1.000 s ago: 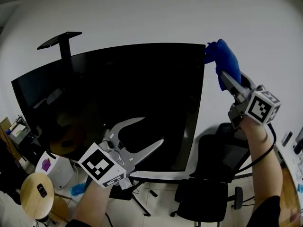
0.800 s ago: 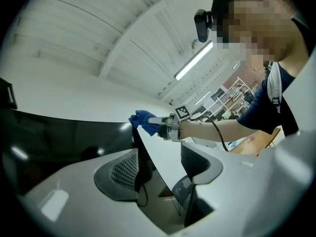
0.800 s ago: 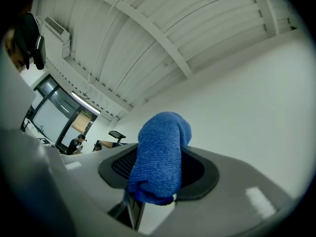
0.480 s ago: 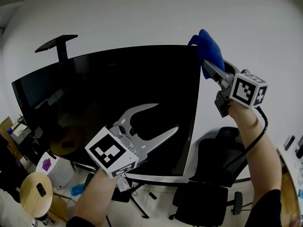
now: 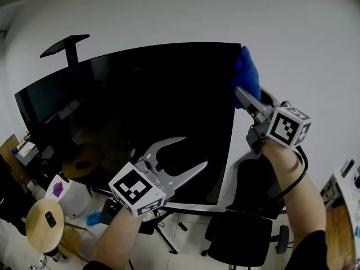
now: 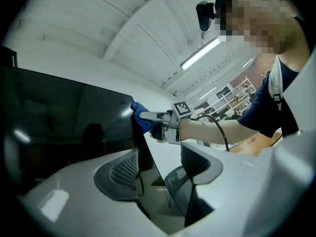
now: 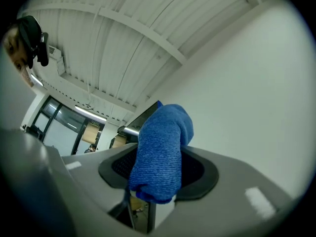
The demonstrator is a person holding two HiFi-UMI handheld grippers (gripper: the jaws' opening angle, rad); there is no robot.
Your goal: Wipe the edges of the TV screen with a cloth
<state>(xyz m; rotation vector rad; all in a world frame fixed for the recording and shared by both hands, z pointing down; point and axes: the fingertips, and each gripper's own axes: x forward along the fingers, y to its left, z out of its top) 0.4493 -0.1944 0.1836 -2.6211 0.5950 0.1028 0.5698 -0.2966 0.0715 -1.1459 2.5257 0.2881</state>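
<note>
A large dark TV screen [image 5: 140, 111] stands on a stand in the head view. My right gripper [image 5: 243, 94] is shut on a blue cloth [image 5: 246, 75] and holds it against the screen's right edge, just below the top right corner. In the right gripper view the blue cloth [image 7: 160, 149] bulges out between the jaws. The left gripper [image 5: 183, 153] hangs open in front of the lower part of the screen with nothing in it. In the left gripper view the screen's right edge [image 6: 143, 147] runs between the open jaws, with the cloth [image 6: 140, 120] beyond.
A black office chair [image 5: 247, 229] stands below the right arm. At the lower left are a round wooden stool [image 5: 45, 226] and a white bin [image 5: 67, 196]. A black stand top [image 5: 64, 44] rises behind the TV's left part. White wall lies behind.
The right gripper carried the cloth from the top right corner down the right edge. The left gripper rose slightly, then settled back.
</note>
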